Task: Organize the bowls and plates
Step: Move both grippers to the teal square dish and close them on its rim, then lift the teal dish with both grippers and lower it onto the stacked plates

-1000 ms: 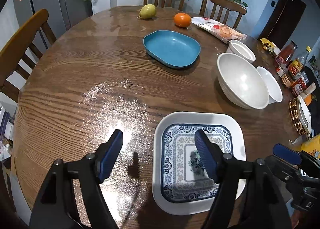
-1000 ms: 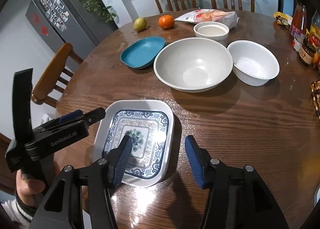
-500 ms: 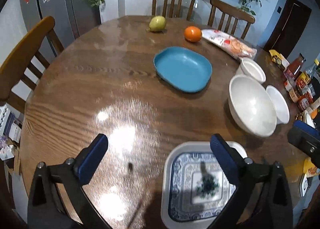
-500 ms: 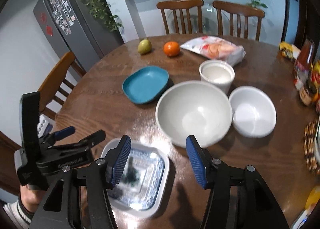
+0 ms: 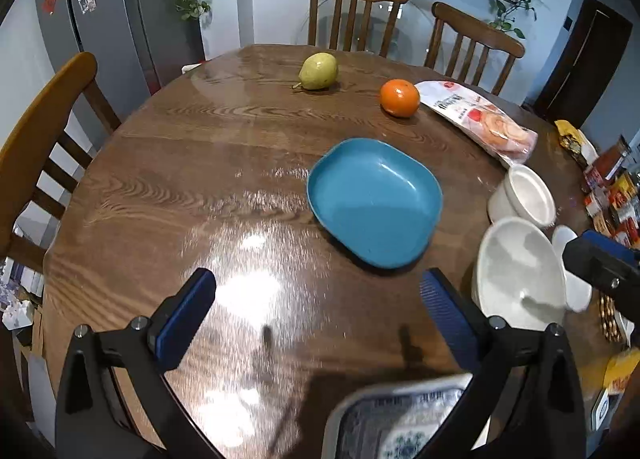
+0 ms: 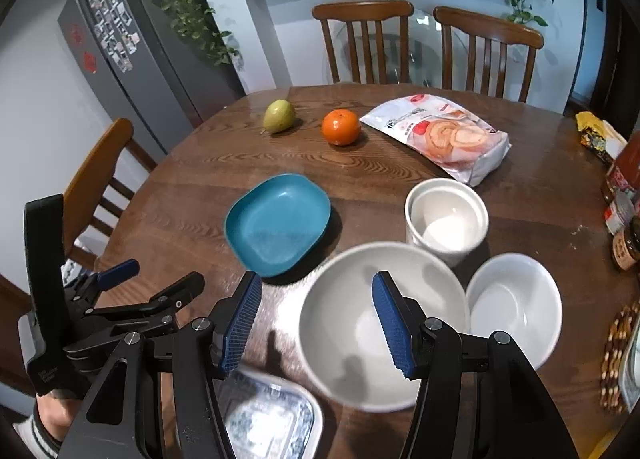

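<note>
Between picks: left hand-held gripper (image 5: 318, 299) wide open, right hand-held gripper (image 6: 316, 323) half open, both empty. Next likely: blue plate (image 5: 374, 201).

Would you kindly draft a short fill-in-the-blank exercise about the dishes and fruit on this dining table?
1. The plate left of the large white bowl is coloured ____.
2. The fruit between the pear and the snack bag is an ____.
3. The number of white bowls on the table is ____.
4. Neither the left gripper nor the right gripper holds ____.

Missing words: blue; orange; three; anything
</note>
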Motion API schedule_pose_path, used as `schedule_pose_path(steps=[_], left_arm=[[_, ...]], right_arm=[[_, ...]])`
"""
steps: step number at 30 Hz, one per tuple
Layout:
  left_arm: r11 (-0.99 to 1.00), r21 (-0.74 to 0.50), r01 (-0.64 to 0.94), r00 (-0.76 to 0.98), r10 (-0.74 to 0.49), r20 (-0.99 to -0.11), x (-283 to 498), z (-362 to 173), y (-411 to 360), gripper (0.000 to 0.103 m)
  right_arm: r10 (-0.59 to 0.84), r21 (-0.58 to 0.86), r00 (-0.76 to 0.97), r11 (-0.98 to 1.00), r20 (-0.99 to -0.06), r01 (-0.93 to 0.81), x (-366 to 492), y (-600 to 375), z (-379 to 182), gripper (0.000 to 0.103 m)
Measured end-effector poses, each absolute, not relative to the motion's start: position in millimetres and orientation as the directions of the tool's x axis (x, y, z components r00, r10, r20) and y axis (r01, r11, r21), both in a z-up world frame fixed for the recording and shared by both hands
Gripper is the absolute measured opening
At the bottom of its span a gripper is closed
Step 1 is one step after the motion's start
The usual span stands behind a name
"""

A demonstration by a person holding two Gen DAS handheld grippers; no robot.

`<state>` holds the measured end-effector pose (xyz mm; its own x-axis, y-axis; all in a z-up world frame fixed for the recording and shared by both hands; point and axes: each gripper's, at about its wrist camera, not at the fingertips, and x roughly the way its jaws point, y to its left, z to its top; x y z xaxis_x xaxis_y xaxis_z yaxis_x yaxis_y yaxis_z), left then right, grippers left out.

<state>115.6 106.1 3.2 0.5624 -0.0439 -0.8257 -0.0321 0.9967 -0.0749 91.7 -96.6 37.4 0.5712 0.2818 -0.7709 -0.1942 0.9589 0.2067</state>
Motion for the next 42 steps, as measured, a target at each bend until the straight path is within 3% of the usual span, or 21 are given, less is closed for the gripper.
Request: schedule_pose_path(steps=[11,14,16,20,24,26,32,36,42], left_arm=[[0.992,-0.109,-0.059,0.509,-0.064,-0.859,170,-22,111,0.100],[0.992,-0.112,-0.050,0.488,-0.073,-0.870,179,-31,106,0.090],[0.992,-0.120,-0.041,0.475,-0.087,-0.876,183,-37,103,0.075],[0.990,-0.132,-0.046,0.450,-0.097,-0.888,193,-48,103,0.065],[0.988,-0.150,-0.048,0.429,-0.115,-0.896,202,-56,103,0.051],[0.988,-0.150,-0.045,0.422,-0.118,-0.899,204,-59,102,0.049],[0.991,-0.131,-0.028,0.438,-0.106,-0.893,209,-58,102,0.032],[0.992,-0.122,-0.034,0.459,-0.093,-0.884,210,-59,106,0.024],[0.988,-0.148,-0.040,0.469,-0.112,-0.876,212,-59,109,0.015]], right_arm=[[0.263,0.197,0.484,0.963,-0.835,-0.185,171,-80,-1,0.059],[0.246,0.180,0.455,0.966,-0.856,-0.184,187,-73,-15,0.059],[0.245,0.176,0.442,0.965,-0.863,-0.192,195,-68,-22,0.059],[0.235,0.160,0.424,0.966,-0.875,-0.205,210,-59,-34,0.058],[0.220,0.131,0.403,0.962,-0.888,-0.238,219,-47,-45,0.048],[0.211,0.111,0.392,0.959,-0.896,-0.262,221,-40,-51,0.046],[0.195,0.075,0.374,0.947,-0.907,-0.311,223,-28,-59,0.031],[0.155,0.024,0.404,0.950,-0.902,-0.311,223,-28,-61,0.011],[0.143,0.014,0.432,0.958,-0.891,-0.287,225,-34,-58,0.007]])
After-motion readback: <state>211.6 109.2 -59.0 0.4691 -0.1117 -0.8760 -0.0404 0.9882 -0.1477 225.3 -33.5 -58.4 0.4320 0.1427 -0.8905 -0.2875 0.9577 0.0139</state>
